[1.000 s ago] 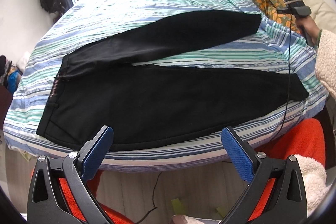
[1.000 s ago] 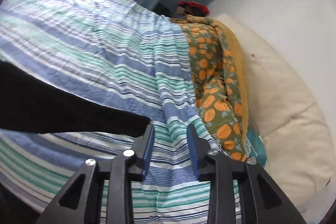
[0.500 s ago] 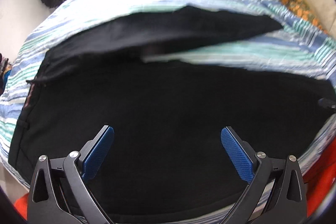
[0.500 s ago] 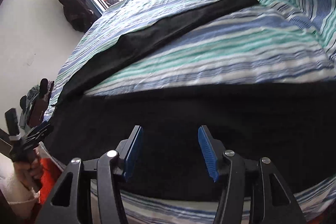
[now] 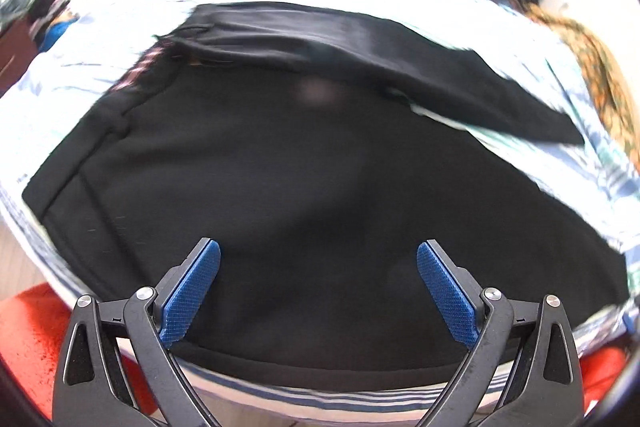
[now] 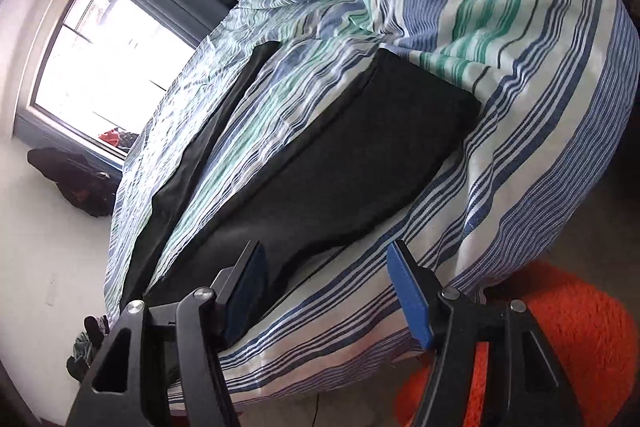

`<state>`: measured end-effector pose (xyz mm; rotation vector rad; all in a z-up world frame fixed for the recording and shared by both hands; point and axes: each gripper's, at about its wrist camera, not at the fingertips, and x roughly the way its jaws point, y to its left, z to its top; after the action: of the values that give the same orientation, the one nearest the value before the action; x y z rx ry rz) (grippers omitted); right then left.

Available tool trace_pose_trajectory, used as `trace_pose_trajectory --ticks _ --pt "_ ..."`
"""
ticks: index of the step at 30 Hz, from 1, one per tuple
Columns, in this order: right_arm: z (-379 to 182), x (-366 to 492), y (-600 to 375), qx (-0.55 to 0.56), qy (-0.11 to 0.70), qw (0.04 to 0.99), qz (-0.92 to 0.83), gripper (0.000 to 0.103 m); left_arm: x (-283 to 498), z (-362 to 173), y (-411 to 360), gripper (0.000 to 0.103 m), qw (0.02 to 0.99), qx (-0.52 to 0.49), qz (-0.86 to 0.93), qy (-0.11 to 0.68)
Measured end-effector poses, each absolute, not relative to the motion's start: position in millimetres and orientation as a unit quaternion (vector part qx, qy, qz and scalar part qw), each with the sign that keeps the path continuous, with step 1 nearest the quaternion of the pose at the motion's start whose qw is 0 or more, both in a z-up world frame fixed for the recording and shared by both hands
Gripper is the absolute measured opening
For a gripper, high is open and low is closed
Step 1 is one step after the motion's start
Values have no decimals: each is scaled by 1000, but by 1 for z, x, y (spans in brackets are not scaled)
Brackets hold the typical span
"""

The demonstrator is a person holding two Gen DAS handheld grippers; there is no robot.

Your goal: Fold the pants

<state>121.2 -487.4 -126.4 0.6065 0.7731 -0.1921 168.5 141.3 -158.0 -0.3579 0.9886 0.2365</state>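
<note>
My left gripper [image 5: 318, 291] hangs over the near side of the black pants [image 5: 304, 179], its two blue pads spread wide with nothing between them but the dark cloth lying below; I cannot tell whether the tips touch the fabric. The pants lie flat on the striped bedsheet [image 5: 608, 183], waistband toward the left of my left view, one leg running close along the near bed edge and the other angling away toward the far right, where it ends short of an orange-patterned quilt [image 5: 600, 75]. A wedge of sheet shows between the two legs. My right gripper [image 6: 326, 291] sits at the cuff end of the near leg [image 6: 360, 155]; its jaws have just been opening and now stand apart, empty, the left pad over the hem side of the black cloth and the right pad over bare striped sheet [image 6: 520, 107] beside it. From that side the far leg [image 6: 208, 147] shows as a narrow dark strip running toward the window [image 6: 108, 75], with blue and green stripes between it and the near leg. An orange rug [image 6: 560, 331] lies on the floor below the bed's edge, and the same orange shows at both lower corners of my left view. The left picture is smeared and overexposed toward the window, so the far sheet there reads only as white.
</note>
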Motion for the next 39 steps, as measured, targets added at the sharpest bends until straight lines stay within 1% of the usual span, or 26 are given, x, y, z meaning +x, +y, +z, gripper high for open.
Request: trace_pose_trajectory --ticks 4,6,10,11,12,13,14,16,19,22,25,28,33,36,39 --pt "-109 123 -457 210 368 903 -73 65 141 -164 178 99 844 -253 119 458" --pt "-109 115 -443 187 368 909 -59 67 130 -161 182 99 845 -268 110 450" --pt "-116 124 -418 158 384 909 -27 68 121 -149 190 99 863 -266 98 419" --pt "-119 127 -413 149 389 909 -24 68 124 -152 191 99 864 -256 100 422" --pt "-122 129 -410 143 394 907 -22 68 131 -159 189 99 859 -226 114 445" --pt "-124 131 -407 138 400 906 -23 68 139 -169 185 98 848 -178 133 482" --pt "-125 132 -404 133 403 905 -26 68 144 -177 179 94 837 -124 160 509" --pt "-124 131 -399 123 399 909 -25 68 139 -176 172 96 835 -81 184 512" --pt "-121 128 -392 110 389 914 -26 68 133 -157 162 96 843 -76 198 495" --pt "-124 134 -389 101 394 913 -32 68 139 -133 126 98 876 -57 140 457" --pt "-125 141 -383 91 396 913 -28 68 169 -130 66 98 886 -6 48 460" --pt "-127 145 -377 83 398 913 -21 68 198 -142 3 98 882 41 -35 469" --pt "-130 148 -372 73 406 911 -14 68 234 -188 -96 98 844 116 -116 510" --pt "-134 149 -375 81 417 905 -8 68 228 -187 -146 98 841 123 -173 498" --pt "-138 154 -382 100 423 901 1 68 217 -185 -179 98 829 133 -221 495"
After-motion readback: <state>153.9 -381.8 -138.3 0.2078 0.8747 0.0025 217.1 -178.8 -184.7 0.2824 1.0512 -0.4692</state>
